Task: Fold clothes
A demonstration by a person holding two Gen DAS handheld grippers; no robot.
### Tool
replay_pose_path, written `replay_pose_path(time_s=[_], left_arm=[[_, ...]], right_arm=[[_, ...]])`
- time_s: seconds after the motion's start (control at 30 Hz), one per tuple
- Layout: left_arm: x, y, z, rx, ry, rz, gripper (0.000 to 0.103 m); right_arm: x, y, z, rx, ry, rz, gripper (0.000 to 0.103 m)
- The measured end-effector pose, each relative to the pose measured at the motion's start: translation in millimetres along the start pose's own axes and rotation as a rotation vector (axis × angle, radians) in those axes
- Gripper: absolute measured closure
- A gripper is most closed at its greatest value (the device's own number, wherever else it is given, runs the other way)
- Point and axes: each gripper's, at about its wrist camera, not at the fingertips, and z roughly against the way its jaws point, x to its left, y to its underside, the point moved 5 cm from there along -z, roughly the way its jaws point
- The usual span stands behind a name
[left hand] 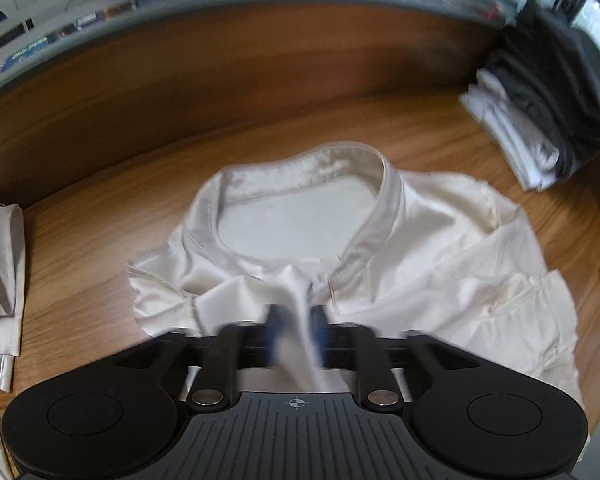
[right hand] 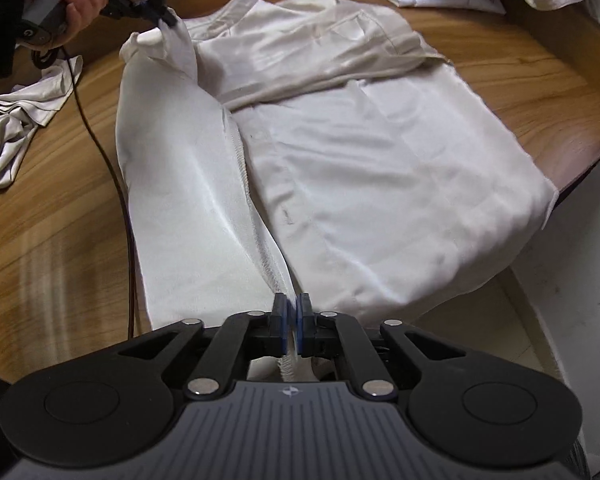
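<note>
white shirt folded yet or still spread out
Partly folded: one sleeve lies across the white shirt; both grippers pinch its left edge.

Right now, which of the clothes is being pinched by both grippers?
The big white shirt spread in the middle. The crumpled one and the folded stack lie off to the sides, touched by neither.

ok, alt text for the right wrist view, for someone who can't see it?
The right gripper is shut on the hem edge of a white shirt spread across a wooden table. At the far end the left gripper pinches the shirt near its collar, and more clothes lie crumpled at the left.
</note>
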Motion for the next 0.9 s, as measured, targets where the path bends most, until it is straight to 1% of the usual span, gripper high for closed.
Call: replay_pose_path(time_s=[0.03,0.1,0.13,0.3,0.47,0.57,0.6,0.63,0.67,0.77,0.9], left_arm=[[-3,-2,3,-0.011,-0.003,-0.014,0.064],[-11,-6,10,-0.026,-0.008,-0.044,0.063],[-15,-9,14,-0.030,0.000,-0.052,0.063],[-36,-21,30,-0.039,0.033,-0.094,0.060],[-60,-27,32,-0.012,0.047,-0.105,0.060],[-78,-30,30,0.005,0.053,-0.108,0.059],[-85,-31,29,0.009,0.056,-0.109,0.059],[-92,-32,28,0.014,0.059,-0.110,0.057],[-101,-34,26,0.017,0.061,-0.112,0.054],[-128,-41,20,0.024,0.070,-0.128,0.051],[-168,-55,6,0.036,0.071,-0.152,0.050]], right_arm=[[-4,1,2,0.001,-0.001,-0.005,0.096],[-17,3,11,-0.006,0.006,-0.028,0.088],[-23,5,16,-0.010,0.010,-0.042,0.086],[-56,19,36,-0.015,0.048,-0.104,0.082],[-90,27,44,-0.010,0.082,-0.154,0.081],[-110,23,46,-0.010,0.093,-0.145,0.079],[-117,20,46,-0.012,0.098,-0.140,0.077],[-124,17,47,-0.015,0.102,-0.135,0.075],[-132,13,47,-0.018,0.105,-0.130,0.073],[-158,1,44,-0.027,0.112,-0.126,0.072],[-193,-14,33,-0.030,0.102,-0.108,0.066]])
